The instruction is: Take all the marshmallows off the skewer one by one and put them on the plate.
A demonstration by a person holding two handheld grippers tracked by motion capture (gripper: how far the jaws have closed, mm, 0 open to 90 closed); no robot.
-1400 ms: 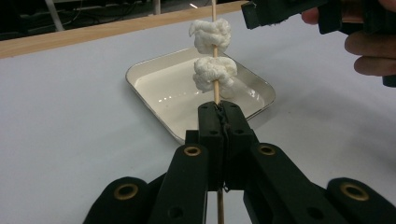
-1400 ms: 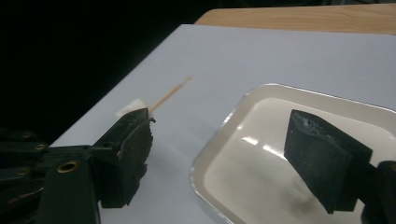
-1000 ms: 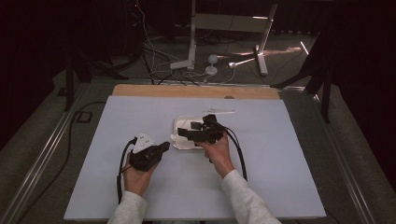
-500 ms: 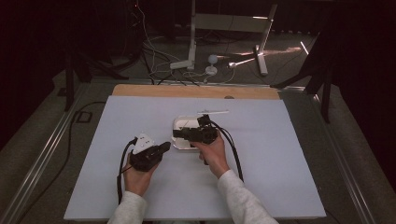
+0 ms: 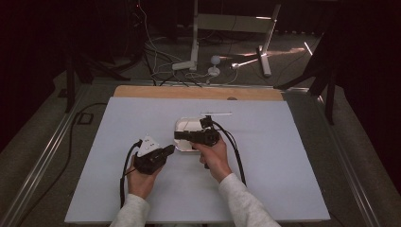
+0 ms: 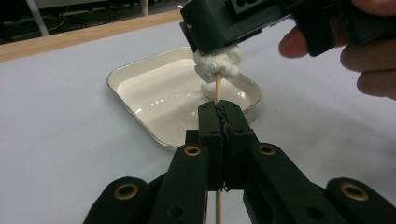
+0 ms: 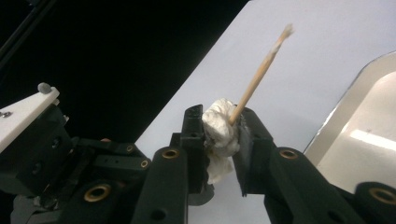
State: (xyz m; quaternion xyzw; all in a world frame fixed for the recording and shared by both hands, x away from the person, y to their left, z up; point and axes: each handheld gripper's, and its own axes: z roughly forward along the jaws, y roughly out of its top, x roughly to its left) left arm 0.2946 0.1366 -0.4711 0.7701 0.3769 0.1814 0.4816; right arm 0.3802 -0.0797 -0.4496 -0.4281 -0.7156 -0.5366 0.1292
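2 grippers on 1 wooden skewer point(image 6: 217, 88) here. The left gripper point(image 6: 219, 108) has its jaws pressed together on the stick's lower shaft, and the right gripper point(image 7: 222, 126) has just been closing its jaws, which now squeeze the white marshmallow point(image 7: 218, 133) threaded on that stick. In the high view the pair meet over the near left corner of the white enamel tray point(image 5: 182, 124), above the pale tabletop point(image 5: 293, 156).

My read: the step is sliding the marshmallow along the skewer, and doing it well means the left hand stays rock steady while the right moves straight along the stick, never sideways, or the soft lump tears and the thin wood bends. A light squeeze is enough.

The skewer's long axis runs from the left jaws up and away toward the tray, and its frayed tip point(image 7: 286, 31) pokes clear beyond the marshmallow in the right gripper view.
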